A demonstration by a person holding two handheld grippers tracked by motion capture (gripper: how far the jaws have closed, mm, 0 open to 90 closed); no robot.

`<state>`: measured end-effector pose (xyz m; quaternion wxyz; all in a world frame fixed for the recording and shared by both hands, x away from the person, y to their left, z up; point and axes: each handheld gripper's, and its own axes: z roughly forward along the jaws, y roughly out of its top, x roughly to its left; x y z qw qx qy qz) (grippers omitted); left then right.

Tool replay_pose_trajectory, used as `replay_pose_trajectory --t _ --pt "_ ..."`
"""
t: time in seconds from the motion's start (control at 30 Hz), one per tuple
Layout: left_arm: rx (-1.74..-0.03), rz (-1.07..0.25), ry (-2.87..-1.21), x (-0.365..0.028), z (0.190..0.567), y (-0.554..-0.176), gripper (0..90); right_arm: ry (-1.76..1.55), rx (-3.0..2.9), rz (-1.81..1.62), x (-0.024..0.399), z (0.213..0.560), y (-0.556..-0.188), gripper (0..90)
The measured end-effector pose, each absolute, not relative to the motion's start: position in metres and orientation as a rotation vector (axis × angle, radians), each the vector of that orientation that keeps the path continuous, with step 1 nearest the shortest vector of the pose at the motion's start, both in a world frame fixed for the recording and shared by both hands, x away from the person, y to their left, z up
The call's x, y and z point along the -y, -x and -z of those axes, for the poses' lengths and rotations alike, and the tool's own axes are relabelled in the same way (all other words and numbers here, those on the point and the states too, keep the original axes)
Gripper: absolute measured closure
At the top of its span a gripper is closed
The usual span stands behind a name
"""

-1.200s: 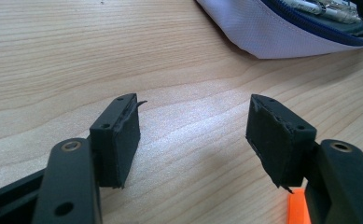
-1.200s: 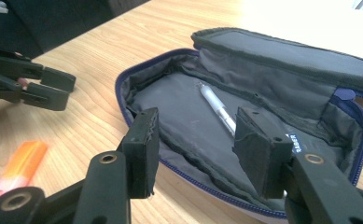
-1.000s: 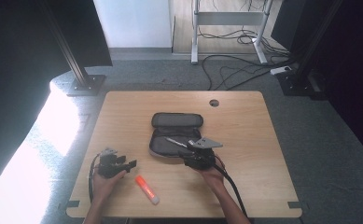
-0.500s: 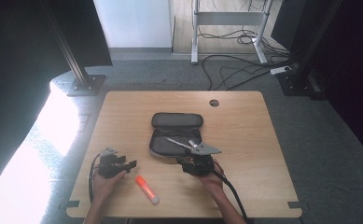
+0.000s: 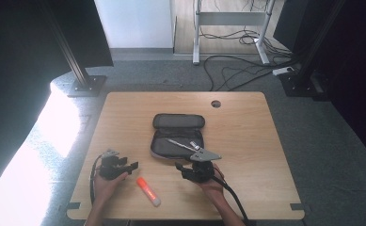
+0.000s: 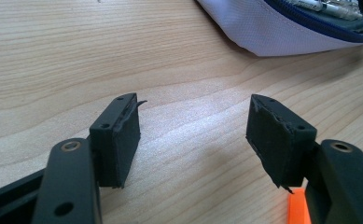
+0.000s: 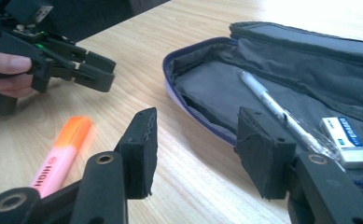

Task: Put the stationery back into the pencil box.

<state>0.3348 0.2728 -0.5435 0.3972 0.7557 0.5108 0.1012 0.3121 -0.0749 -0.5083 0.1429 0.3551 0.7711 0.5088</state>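
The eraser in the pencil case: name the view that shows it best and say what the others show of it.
The right gripper view is best: the white eraser lies close and sharp in the open pencil case, beside the pen, its blue label visible. The high view shows a small pale speck in the case. The left gripper view catches the case's edge; no eraser can be made out.
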Motion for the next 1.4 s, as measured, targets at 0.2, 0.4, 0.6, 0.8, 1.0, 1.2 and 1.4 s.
replay_pose_trajectory --t 0.2,0.4,0.6,0.8,1.0,1.2,1.4 --pt "-1.293 -0.256 -1.914 -0.272 0.544 -0.335 35.1 -0.993 -2.249 -1.473 0.068 0.509 -0.305 47.9" --pt "-1.292 -0.255 -1.915 -0.272 0.544 -0.335 35.1 -0.978 -2.268 -1.472 0.063 0.51 -0.301 47.9" --pt "-1.291 -0.255 -1.917 -0.272 0.544 -0.335 35.1 -0.966 -2.283 -1.479 0.058 0.512 -0.297 47.8" --pt "-1.29 -0.255 -1.917 -0.272 0.544 -0.335 35.1 -0.951 -2.304 -1.478 0.051 0.515 -0.295 47.8" --pt "-1.29 -0.257 -1.918 -0.271 0.544 -0.335 35.1 -0.941 -2.321 -1.493 0.045 0.517 -0.291 47.8" --pt "-1.289 -0.257 -1.919 -0.271 0.544 -0.335 35.0 -0.923 -2.344 -1.486 0.039 0.519 -0.288 47.8" --pt "-1.289 -0.258 -1.919 -0.271 0.544 -0.335 35.0 -0.912 -2.358 -1.482 0.033 0.522 -0.284 47.9"
